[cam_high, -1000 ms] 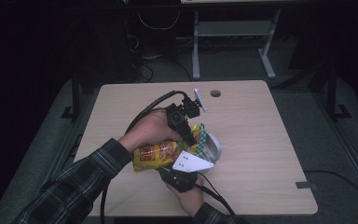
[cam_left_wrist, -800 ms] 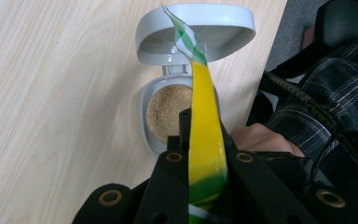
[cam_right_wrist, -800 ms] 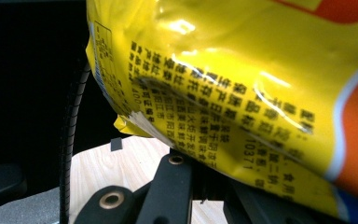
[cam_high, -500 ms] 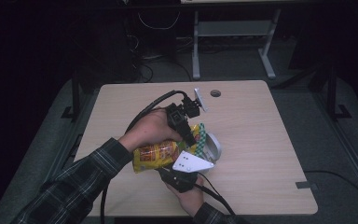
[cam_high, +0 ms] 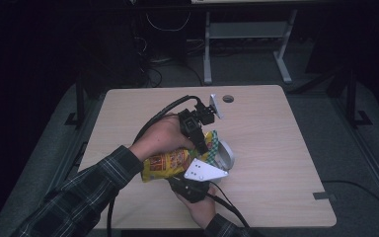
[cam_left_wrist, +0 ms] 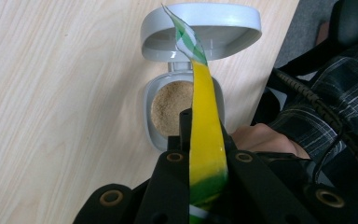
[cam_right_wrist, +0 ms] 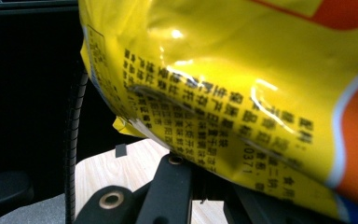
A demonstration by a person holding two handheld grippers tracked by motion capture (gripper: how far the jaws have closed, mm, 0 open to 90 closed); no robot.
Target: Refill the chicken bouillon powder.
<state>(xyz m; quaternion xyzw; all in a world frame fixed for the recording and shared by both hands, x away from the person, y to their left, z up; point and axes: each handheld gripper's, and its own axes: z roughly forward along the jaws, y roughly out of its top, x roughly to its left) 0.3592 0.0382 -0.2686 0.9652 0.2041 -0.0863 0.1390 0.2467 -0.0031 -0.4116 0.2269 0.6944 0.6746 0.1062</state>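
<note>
Where the wooden surface (cam_high: pixel 276 148) carries the work, a yellow snack bag (cam_high: pixel 170 163) is held above it between both grippers. The right gripper (cam_high: pixel 190 185) has its jaws clamped on the bag's lower body; the left gripper (cam_left_wrist: pixel 205 154) has its jaws closed on the bag's green-edged top strip. Beyond the left jaws stands an open grey container (cam_left_wrist: pixel 200 28) holding brown granules (cam_left_wrist: pixel 170 105).

High view overhead, gripper views close, sharing bag (cam_high: pixel 170 162)
</note>
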